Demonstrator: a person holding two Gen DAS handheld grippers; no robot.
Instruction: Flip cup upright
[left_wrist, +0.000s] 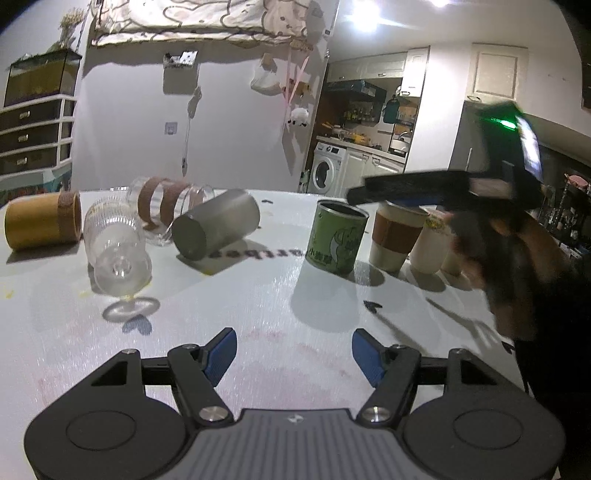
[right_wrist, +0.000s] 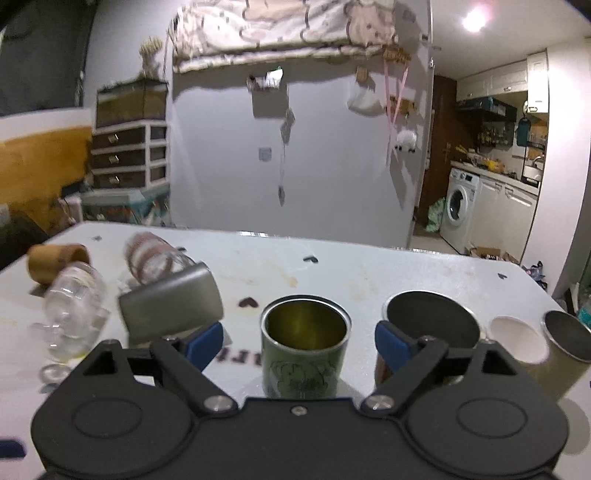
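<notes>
A green printed cup (left_wrist: 338, 242) stands upright on the white table (left_wrist: 258, 314); in the right wrist view it (right_wrist: 304, 347) sits between my open right gripper (right_wrist: 299, 341) fingers, not touched. A grey metal cup (left_wrist: 216, 229) lies on its side, also seen in the right wrist view (right_wrist: 171, 308). A stemmed glass (left_wrist: 114, 243), a clear glass with brown bands (left_wrist: 166, 206) and a tan cup (left_wrist: 44, 221) also lie on their sides. My left gripper (left_wrist: 293, 354) is open and empty over bare table. The right gripper's body (left_wrist: 461, 192) hovers above the upright cups.
Upright at the right stand a cup with a brown sleeve (left_wrist: 397, 236), a white paper cup (right_wrist: 517, 339) and a metal tumbler (right_wrist: 565, 347). The table's far edge (right_wrist: 332, 238) faces a grey wall. A kitchen with a washing machine (right_wrist: 460, 210) lies beyond.
</notes>
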